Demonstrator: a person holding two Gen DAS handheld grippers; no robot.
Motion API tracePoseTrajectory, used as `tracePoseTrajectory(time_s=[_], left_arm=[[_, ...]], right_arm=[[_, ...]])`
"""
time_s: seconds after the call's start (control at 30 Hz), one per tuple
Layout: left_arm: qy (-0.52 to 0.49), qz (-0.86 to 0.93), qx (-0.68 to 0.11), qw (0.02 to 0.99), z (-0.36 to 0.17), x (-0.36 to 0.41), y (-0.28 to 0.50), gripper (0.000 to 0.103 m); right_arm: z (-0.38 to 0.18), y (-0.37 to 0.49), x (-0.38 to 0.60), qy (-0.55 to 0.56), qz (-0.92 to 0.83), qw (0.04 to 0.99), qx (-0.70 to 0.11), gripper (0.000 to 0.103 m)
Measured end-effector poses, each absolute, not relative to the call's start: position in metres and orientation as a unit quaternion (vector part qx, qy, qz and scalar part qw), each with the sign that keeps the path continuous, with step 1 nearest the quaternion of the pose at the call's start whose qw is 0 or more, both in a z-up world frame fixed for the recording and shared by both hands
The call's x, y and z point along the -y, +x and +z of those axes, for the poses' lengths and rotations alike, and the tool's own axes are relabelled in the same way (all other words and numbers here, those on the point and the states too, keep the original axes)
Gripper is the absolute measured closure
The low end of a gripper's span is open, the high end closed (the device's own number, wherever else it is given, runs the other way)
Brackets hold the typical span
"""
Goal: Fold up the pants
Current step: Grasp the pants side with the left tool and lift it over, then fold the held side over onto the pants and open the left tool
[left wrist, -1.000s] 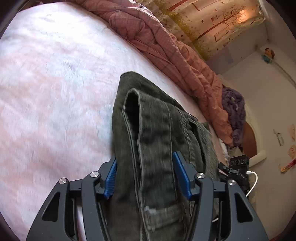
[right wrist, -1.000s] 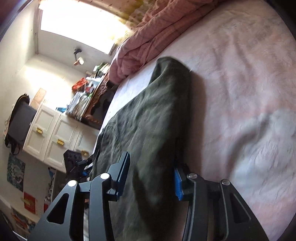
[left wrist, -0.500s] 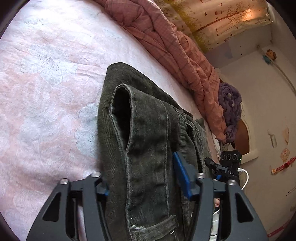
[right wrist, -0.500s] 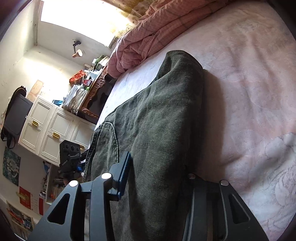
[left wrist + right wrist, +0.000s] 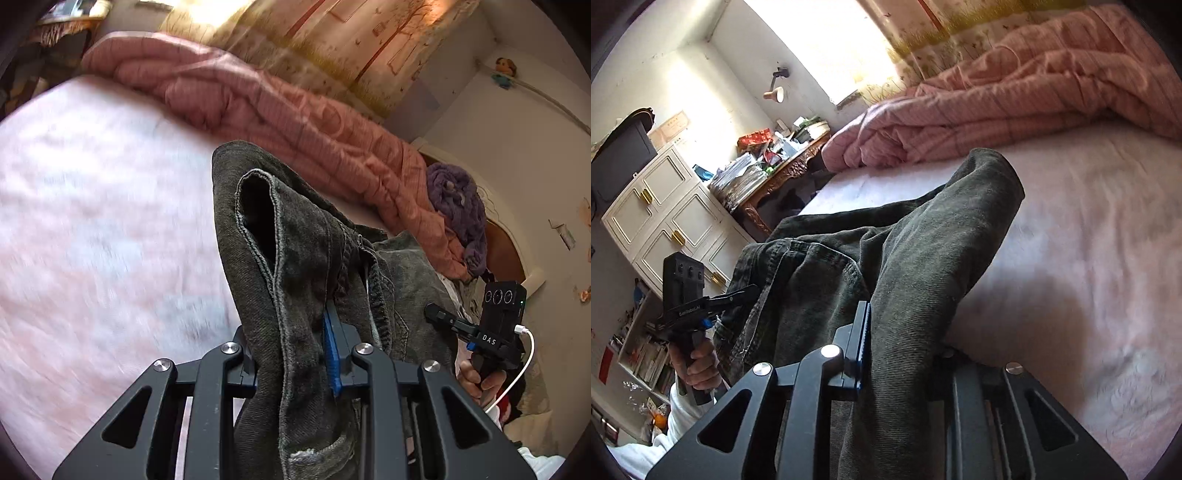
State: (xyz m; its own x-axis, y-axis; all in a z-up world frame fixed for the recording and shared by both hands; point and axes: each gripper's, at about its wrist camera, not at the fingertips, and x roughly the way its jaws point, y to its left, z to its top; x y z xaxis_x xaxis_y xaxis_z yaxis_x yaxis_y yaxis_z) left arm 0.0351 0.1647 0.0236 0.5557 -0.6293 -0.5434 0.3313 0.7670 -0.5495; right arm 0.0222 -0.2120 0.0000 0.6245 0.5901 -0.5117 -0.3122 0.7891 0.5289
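1. We have the dark green pants (image 5: 295, 266) on the pink bed (image 5: 92, 229). They are already doubled lengthwise, one leg lying on the other, with a hem opening showing toward the far end in the left wrist view.

2. Our left tool (image 5: 291, 354) is closing on a bunched stretch of the pants at the near end. Cloth fills the gap between its pads, so we judge it to be gripping.

3. Our right tool (image 5: 901, 350) is also closing, with a thick fold of the same pants between its pads. One pad is hidden under the cloth, yet the fabric looks pinched.

4. The near part of the pants hangs from both tools, clear of the bed, while the far part rests on the sheet, near the rumpled pink quilt (image 5: 1015, 92).

5. Done, as we judge it: the legs are laid together and both near corners are taken up.

6. Left to do: carry the held end across to the far end, lay it flat, and perhaps fold once more. No crosswise fold shows yet.
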Motion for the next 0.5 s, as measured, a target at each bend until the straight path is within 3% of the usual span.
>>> tracePoseTrajectory(time_s=[0.3, 0.5], left_arm=[[-0.204, -0.25, -0.336, 0.885, 0.075, -0.216, 0.103, 0.079], [-0.194, -0.222, -0.327, 0.898, 0.079, -0.248, 0.18, 0.079]], right_arm=[[0.057, 0.093, 0.165, 0.181, 0.276, 0.891, -0.311, 0.084], [0.068, 0.169, 0.12, 0.152, 0.268, 0.9, -0.308, 0.084]])
